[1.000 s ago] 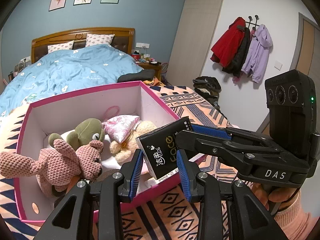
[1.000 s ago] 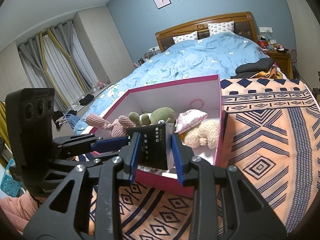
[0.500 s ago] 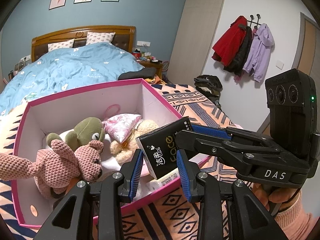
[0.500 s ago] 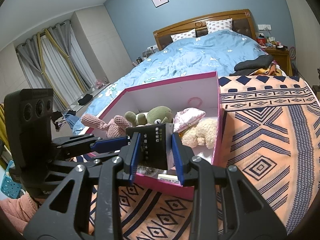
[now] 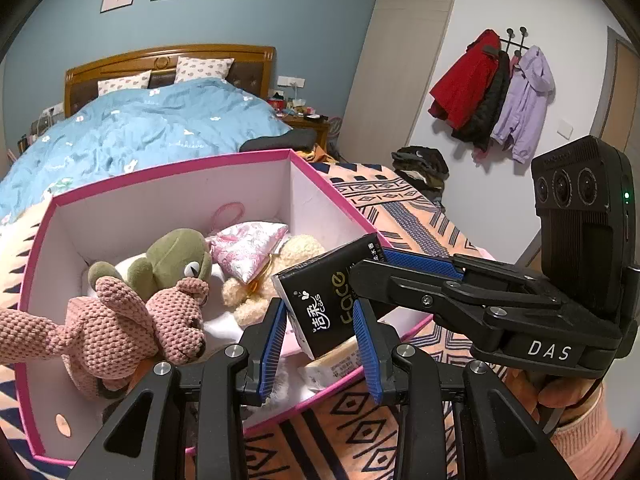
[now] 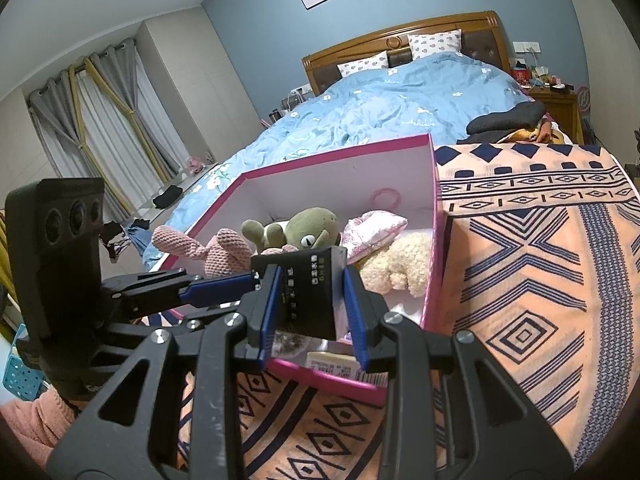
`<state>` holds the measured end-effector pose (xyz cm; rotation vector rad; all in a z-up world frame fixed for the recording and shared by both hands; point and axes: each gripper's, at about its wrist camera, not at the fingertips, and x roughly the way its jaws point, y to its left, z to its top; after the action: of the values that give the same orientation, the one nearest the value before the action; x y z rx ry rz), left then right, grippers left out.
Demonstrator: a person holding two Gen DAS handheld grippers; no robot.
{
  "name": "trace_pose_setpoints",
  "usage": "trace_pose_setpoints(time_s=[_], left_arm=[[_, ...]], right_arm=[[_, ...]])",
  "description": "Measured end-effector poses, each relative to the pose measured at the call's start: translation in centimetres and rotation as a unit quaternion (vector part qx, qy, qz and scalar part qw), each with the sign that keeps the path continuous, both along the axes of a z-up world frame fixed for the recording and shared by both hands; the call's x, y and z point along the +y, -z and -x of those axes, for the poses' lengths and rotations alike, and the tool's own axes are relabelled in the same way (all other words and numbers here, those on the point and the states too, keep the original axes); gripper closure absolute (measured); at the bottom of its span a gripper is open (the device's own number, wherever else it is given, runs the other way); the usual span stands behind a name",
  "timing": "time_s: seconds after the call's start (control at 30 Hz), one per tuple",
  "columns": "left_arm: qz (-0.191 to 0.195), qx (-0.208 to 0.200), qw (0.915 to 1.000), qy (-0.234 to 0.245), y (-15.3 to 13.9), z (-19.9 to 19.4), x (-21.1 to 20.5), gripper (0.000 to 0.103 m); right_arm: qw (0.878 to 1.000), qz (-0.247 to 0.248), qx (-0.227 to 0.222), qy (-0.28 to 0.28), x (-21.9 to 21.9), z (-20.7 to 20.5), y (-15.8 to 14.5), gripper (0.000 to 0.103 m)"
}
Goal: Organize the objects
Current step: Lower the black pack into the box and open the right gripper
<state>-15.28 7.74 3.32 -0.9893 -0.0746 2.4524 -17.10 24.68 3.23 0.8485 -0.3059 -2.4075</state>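
So I've got both grippers on the same black tissue pack [image 5: 326, 304] right now: my left gripper [image 5: 322, 344] is pinching its lower end and my right gripper [image 6: 310, 308] is clamped across the other end, both with narrow jaws and pads pressed on the wrapper. The pack hangs tilted just above the near edge of the pink box [image 5: 168, 172], which sits on the patterned blanket [image 6: 540, 280].

My plan is to drop it in the free near corner, beside the small white packet [image 5: 334, 364], not on top of the pink knit bear [image 5: 132, 320] or the green frog [image 5: 176, 252]. I reckon one gripper should let go first so the soft pack doesn't get twisted, then lower it past the rim before releasing.
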Motion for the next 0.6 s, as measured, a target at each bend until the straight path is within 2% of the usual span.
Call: trace_pose_setpoints(time_s=[0.6], left_arm=[[-0.013, -0.027, 0.9996, -0.003, 1.5, 1.7, -0.3, 0.069]], right_arm=[[1.0, -0.011, -0.018, 0.01, -0.3, 1.7, 1.1, 0.069]])
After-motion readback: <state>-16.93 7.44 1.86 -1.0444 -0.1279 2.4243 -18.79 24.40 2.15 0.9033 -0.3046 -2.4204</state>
